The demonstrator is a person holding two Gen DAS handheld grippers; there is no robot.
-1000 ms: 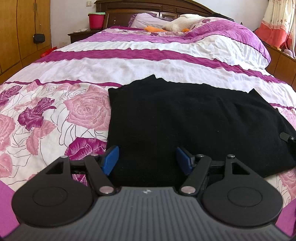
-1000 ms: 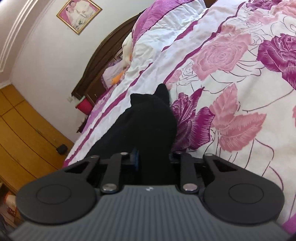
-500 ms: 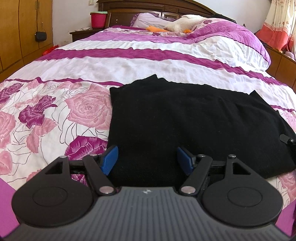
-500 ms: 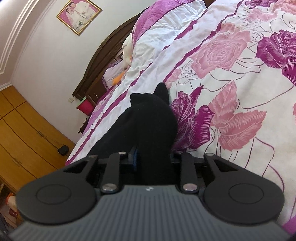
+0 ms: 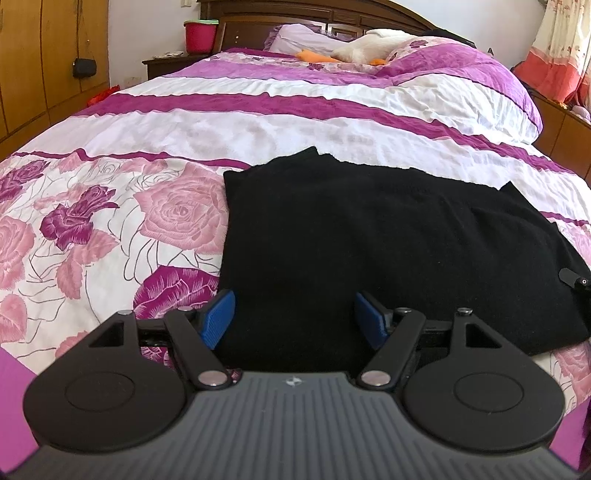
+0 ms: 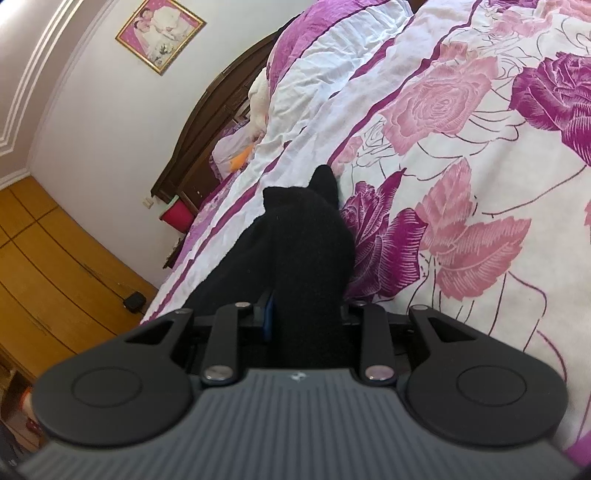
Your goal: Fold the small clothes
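Looking along the left claw (image 5: 294,319) first: blue pads spread wide, nothing between them, poised low over the near edge of the black garment (image 5: 388,251), which lies flat on the floral bedspread (image 5: 110,229) toward the foot of the bed. Best, by this view, to close on the near left corner at about the same depth as the other claw's hold, so both near corners can rise together and the fold lands square; a bite on the edge alone, not the bedspread beneath, seems wise, since soft knit and quilt cover could bunch together. At the garment's right corner, a small dark part of the right claw (image 5: 572,282) just in view. Farther off and well apart: pillows and a pale plush toy (image 5: 365,50) by the dark headboard (image 5: 314,14), a red bucket (image 5: 199,35) on the nightstand, wooden wardrobe (image 5: 48,55) at left, curtain at right; none near the fold path. Turning to the right wrist view: right claw (image 6: 306,317) nearly closed, clamped on a bunched fold of the black garment (image 6: 303,236), one blue pad visible at left, cloth ridged ahead of it across the bedspread (image 6: 461,147). Steady tension here likely keeps the edge straight. Framed picture (image 6: 160,33) high on the wall, wardrobe below at left; nothing blocking.
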